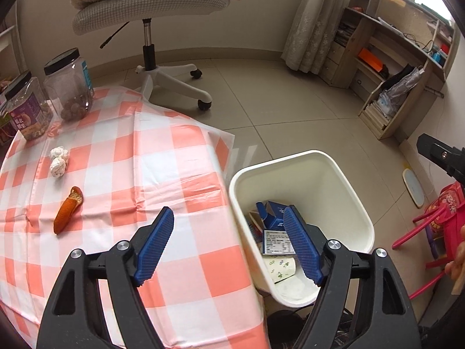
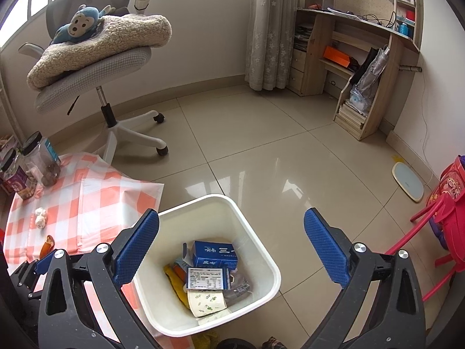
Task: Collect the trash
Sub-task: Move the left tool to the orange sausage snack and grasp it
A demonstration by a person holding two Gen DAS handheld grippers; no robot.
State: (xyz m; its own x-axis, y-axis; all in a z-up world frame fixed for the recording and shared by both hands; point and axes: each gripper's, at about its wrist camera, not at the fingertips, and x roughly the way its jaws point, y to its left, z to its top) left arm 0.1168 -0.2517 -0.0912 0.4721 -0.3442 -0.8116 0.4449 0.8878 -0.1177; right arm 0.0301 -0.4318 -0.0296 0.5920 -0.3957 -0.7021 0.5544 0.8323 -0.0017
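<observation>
Bright daylight glares off floor tiles (image 2: 261, 180) (edges fisheye-warped).

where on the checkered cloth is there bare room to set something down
The free patch is the tablecloth between the orange peel and the edge by the white bin, plus the near side by the left gripper. It is crowded at the far left corner: two jars and tissue wads.

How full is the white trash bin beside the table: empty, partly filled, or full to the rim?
Partly filled. The white trash bin holds a blue box and a paper cup at the bottom; its upper walls are bare.
</observation>
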